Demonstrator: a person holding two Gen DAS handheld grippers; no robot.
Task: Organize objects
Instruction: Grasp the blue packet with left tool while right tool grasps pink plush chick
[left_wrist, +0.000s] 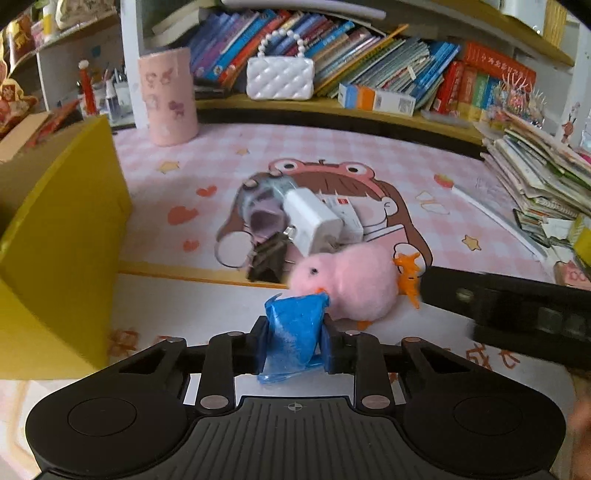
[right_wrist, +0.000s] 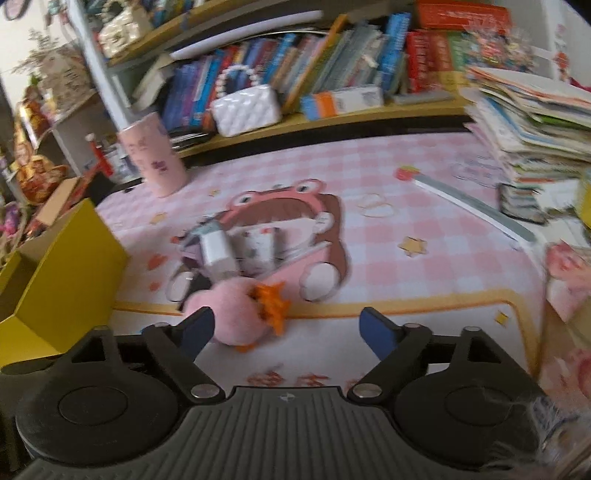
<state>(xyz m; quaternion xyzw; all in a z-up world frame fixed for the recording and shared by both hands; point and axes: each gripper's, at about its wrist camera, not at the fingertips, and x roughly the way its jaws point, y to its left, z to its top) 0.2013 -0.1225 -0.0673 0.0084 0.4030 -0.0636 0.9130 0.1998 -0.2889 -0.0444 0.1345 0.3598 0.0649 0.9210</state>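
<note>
My left gripper (left_wrist: 293, 341) is shut on a crumpled blue plastic bag (left_wrist: 293, 332) and holds it just in front of a pink plush chick (left_wrist: 351, 282) on the desk mat. An orange toy (left_wrist: 408, 273) lies against the chick's right side. Behind them lie a white charger (left_wrist: 314, 219), a tape roll (left_wrist: 262, 210) and a dark clip (left_wrist: 267, 258). My right gripper (right_wrist: 286, 326) is open and empty, its left finger (right_wrist: 195, 330) close to the chick (right_wrist: 236, 314) and the orange toy (right_wrist: 273, 301). The right gripper's body shows at the right of the left wrist view (left_wrist: 509, 306).
An open yellow box (left_wrist: 62, 229) stands at the left, also seen in the right wrist view (right_wrist: 70, 273). A pink cylinder holder (left_wrist: 168, 96) stands at the back left. A shelf holds books and a white handbag (left_wrist: 280, 77). A stack of books (left_wrist: 543, 173) lies at the right.
</note>
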